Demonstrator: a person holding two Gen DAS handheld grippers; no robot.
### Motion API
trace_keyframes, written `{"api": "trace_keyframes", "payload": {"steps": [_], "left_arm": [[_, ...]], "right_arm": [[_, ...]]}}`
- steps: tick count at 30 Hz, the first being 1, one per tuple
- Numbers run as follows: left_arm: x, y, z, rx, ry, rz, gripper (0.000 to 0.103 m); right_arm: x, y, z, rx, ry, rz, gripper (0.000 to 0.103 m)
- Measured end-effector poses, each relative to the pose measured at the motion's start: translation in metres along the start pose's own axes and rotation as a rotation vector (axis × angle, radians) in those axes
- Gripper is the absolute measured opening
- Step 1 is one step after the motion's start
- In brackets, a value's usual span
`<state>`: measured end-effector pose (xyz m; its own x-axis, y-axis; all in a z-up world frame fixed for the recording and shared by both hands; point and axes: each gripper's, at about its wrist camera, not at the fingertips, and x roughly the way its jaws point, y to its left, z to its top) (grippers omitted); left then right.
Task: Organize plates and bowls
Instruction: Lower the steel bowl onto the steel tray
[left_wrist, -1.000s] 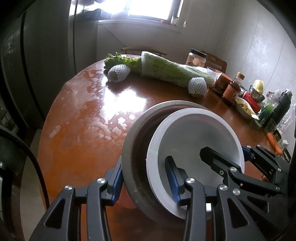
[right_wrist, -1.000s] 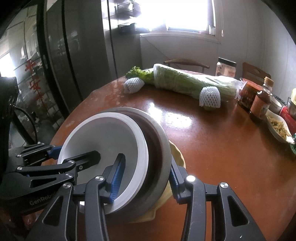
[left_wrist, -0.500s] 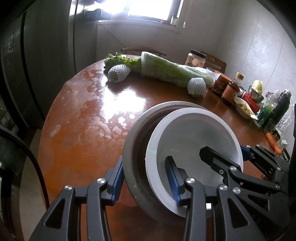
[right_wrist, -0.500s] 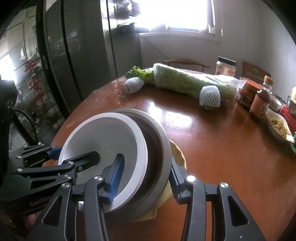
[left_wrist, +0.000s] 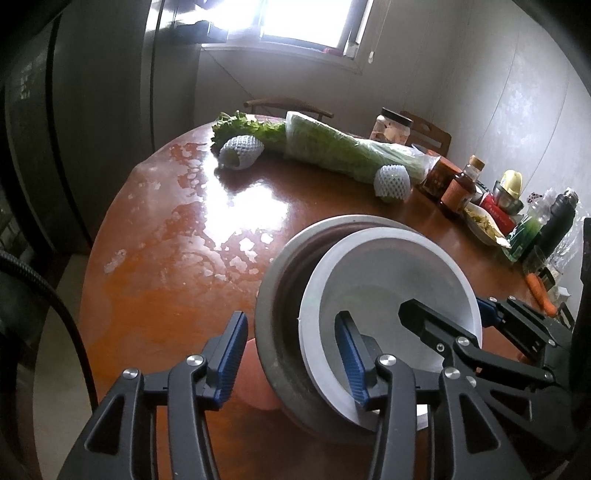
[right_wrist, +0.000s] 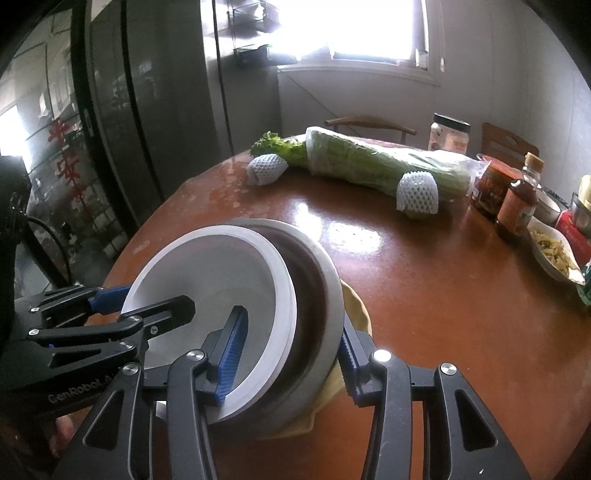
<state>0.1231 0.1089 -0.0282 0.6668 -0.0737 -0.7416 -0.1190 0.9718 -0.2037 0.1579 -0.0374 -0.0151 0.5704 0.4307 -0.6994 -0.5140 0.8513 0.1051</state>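
straddling the near rim of the stacked bowls (left_wrist: 332, 314) on the round table (left_wrist: 166, 258), the left gripper (left_wrist: 291, 354) has just been opening, its outer pad clear of the grey bowl (left_wrist: 269, 332), while in the right wrist view the right gripper (right_wrist: 291, 354) clamps white bowl (right_wrist: 207, 280) and grey rim together.

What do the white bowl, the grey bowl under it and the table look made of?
White bowl: matte, even white, thick rim; plastic or ceramic, unclear. Grey bowl: dull speckled grey rim, dark brown inside; probably glazed stoneware. Table: reddish-brown and glossy with window glare; likely lacquered wood, worn in pale patches.
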Motion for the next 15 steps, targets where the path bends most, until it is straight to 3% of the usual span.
{"api": "trace_keyframes", "payload": {"steps": [7, 15], "left_arm": [[-0.006, 0.001, 0.001, -0.008, -0.013, 0.003, 0.055], [-0.013, -0.002, -0.001, 0.001, -0.025, 0.008, 0.055]], "right_arm": [[-0.006, -0.003, 0.001, 0.010, -0.015, -0.010, 0.057], [-0.012, -0.003, 0.002, 0.009, -0.021, -0.020, 0.059]]}}
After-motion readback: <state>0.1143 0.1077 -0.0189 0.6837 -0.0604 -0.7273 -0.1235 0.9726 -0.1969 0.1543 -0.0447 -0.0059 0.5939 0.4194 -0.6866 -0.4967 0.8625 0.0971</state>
